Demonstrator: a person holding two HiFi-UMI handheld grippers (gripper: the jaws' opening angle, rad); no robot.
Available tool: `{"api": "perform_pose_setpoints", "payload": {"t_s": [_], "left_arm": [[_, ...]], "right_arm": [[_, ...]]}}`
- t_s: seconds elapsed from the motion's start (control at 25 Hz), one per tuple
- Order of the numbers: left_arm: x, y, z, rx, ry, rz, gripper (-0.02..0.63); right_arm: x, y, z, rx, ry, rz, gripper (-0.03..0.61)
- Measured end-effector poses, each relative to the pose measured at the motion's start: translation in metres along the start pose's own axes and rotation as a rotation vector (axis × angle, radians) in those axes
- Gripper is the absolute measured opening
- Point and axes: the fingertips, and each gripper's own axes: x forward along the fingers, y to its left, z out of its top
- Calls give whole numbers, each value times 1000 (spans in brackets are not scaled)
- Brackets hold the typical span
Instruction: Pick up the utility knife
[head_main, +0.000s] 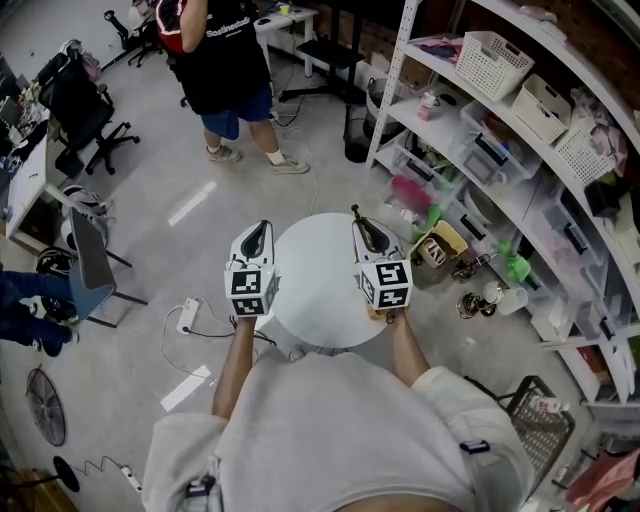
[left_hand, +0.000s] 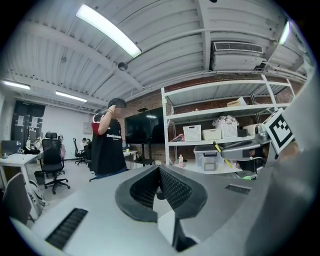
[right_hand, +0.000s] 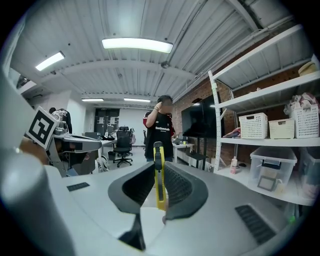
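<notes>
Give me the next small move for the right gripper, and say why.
Probably raise the right gripper a little, keeping its jaws closed. The yellow utility knife already stands clamped between them, its end poking out past the jaws, and the gripper hangs over the white round table. The pick looks done, so a small lift would confirm the hold.

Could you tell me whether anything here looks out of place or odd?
Only the clutter on the floor beside the shelves looks untidy, with loose things scattered about. The knife sits straight, clamped in the right gripper.
</notes>
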Motion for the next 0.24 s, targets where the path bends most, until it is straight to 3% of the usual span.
{"api": "perform_pose_setpoints", "payload": {"t_s": [0.24], "left_arm": [[2, -1, -1, 1, 5, -5, 20]], "right_arm": [[2, 2, 0, -7, 7, 3, 75]]}}
